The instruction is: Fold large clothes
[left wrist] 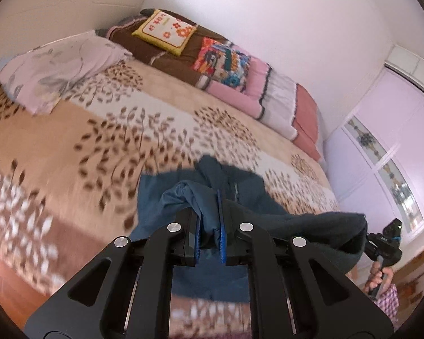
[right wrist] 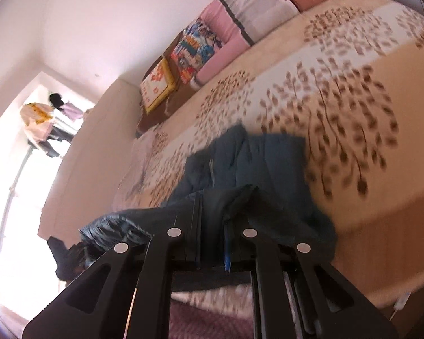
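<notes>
Jacket: a big dark blue jacket [left wrist: 200,195] was partly lying on the bed [left wrist: 70,147] and partly lifted up at the near edge.
Where it was: the far part sat flat on the leafy bed cover, near the front side of the bed. The near part hung in the air between the two grippers.
Left gripper: the left gripper [left wrist: 209,237] was clamped on a bunched-up fold of the blue cloth. The jaws were almost closed, with the cloth squeezed between the blue pads.
Right gripper: the right gripper [right wrist: 212,226] was also clamped on the jacket, with its jaws nearly closed on a thick bit of cloth.
Person: a hand [left wrist: 377,278] held the handle of the other gripper, seen at the right side of the left view.
How it feels: the jacket looked soft and floppy. It sagged between the two grippers and did not keep its shape. It looked a bit puffy and shiny, so it may be slippery and a little heavy for cloth.
Where to hold: I think the best spots were the edges or corners, one in each gripper, well apart, so the cloth stayed stretched out.
What could go wrong: a thick fold could slip out of the jaws, or the loose middle could bunch up.
Other things: pillows [left wrist: 56,67] and folded blankets [left wrist: 263,96] lay along the far side, well apart from the jacket.
</notes>
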Tool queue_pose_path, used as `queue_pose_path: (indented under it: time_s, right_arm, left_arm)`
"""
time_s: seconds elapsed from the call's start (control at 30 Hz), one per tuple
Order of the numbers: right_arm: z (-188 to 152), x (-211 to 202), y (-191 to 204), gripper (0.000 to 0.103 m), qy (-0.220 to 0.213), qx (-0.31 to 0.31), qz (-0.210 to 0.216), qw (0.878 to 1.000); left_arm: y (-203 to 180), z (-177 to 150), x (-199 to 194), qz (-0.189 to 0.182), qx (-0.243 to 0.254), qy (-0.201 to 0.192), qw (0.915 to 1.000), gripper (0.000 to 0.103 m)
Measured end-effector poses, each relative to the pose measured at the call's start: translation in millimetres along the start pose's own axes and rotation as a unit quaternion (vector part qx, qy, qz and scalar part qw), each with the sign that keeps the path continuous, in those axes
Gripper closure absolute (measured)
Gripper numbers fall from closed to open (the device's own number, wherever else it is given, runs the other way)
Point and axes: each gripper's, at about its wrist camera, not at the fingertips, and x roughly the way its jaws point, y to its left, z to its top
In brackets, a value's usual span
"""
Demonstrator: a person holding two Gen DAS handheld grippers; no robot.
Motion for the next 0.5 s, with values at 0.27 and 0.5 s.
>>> queue_pose_path:
  time_s: [0.27, 0.5]
  right_arm:
    - [92.5, 114.0, -20.6, 0.091, -0.016, 0.005, -0.069, 0.997]
    - [118.4, 218.6, -73.5, 0.091, 0.019, 0.028, -0.134, 0.990]
  left_arm:
    - [17.3, 67.3, 144.7, 0.075, -0.044, 0.008, 0.9962, 0.093]
    - [46.6, 65.1, 241.4, 0.122, -0.070, 0.045, 0.9891, 0.092]
